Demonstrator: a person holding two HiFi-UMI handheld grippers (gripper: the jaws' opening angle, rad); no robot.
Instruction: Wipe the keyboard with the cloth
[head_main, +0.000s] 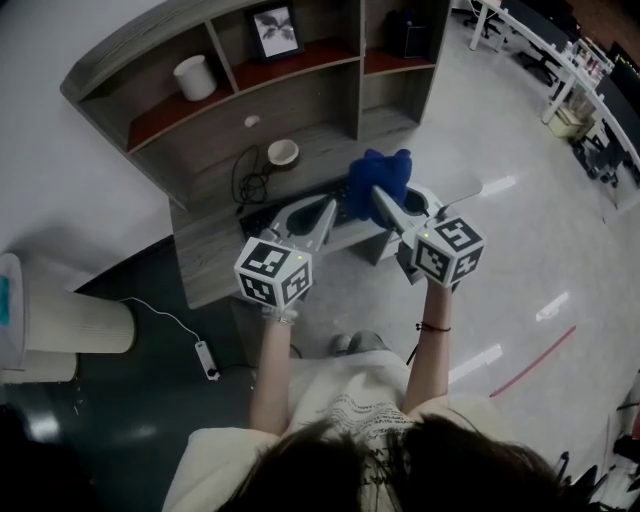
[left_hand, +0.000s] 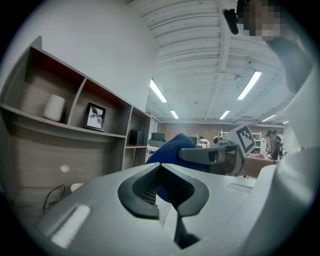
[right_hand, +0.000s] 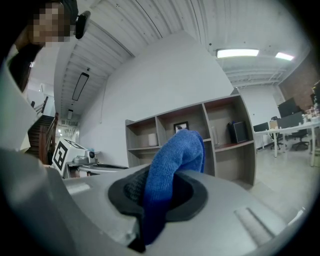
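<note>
Cloth (head_main: 378, 178) clamped in right gripper (head_main: 381, 196) jaws above wooden desk (head_main: 213, 262); grey floor (head_main: 500, 130).

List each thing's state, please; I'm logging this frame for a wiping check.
right claw: shut on the blue cloth
blue cloth: bunched, clamped in the right claw
left claw: shut, nothing in it
keyboard: lying on the desk, partly hidden behind the claws
bowl: upright on the desk
picture frame: standing on the shelf
</note>
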